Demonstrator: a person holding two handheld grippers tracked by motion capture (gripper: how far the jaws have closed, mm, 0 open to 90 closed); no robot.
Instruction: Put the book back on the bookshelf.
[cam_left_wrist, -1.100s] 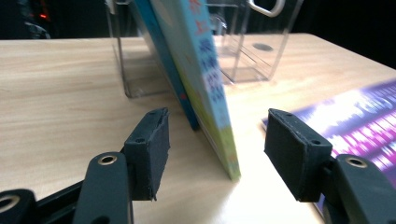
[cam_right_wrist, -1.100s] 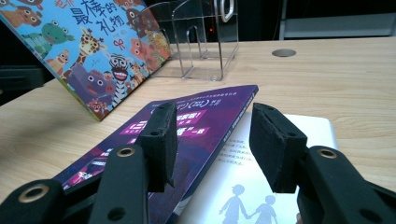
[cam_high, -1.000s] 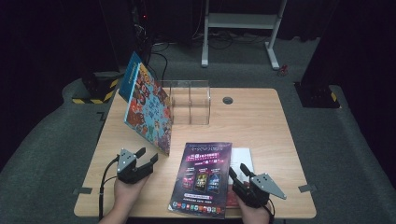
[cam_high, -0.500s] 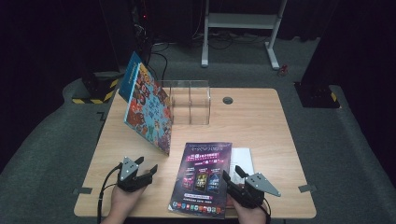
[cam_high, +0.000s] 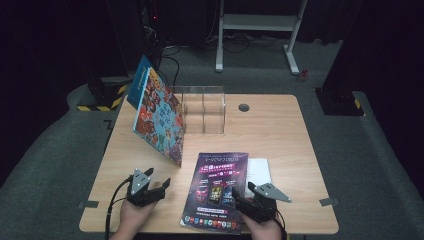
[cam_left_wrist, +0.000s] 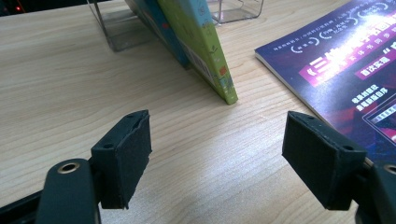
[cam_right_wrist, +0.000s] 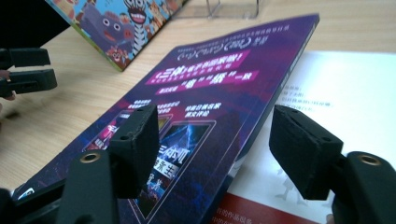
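Both claws have pulled back toward the near edge of the table (cam_high: 280, 130). A second ago they sat a bit farther in, close beside the purple magazine (cam_high: 216, 187). Now the left claw (cam_high: 161, 184) rests on the near left part of the table, and the right claw (cam_high: 241, 198) sits at the near right corner of the magazine.

The left claw is wide open and holds nothing. In the left gripper view its two black pads stand well apart over bare wood, with the bottom corner of the colourful picture book (cam_left_wrist: 205, 56) just ahead of them. The right claw (cam_right_wrist: 212, 149) is wide open too and grips nothing. In the right gripper view its pads sit on each side of the magazine's right edge, where the cover rises a little above the white paper (cam_right_wrist: 345, 93) under it.

The magazine lies flat in the near middle of the table. The picture book leans against the clear plastic stand (cam_high: 202, 107) at the far left. None of these things has moved since the earlier pictures; only the hands have shifted.

I think the right claw is lining up to pinch the magazine's edge and lift it. The pick-up has not started yet.
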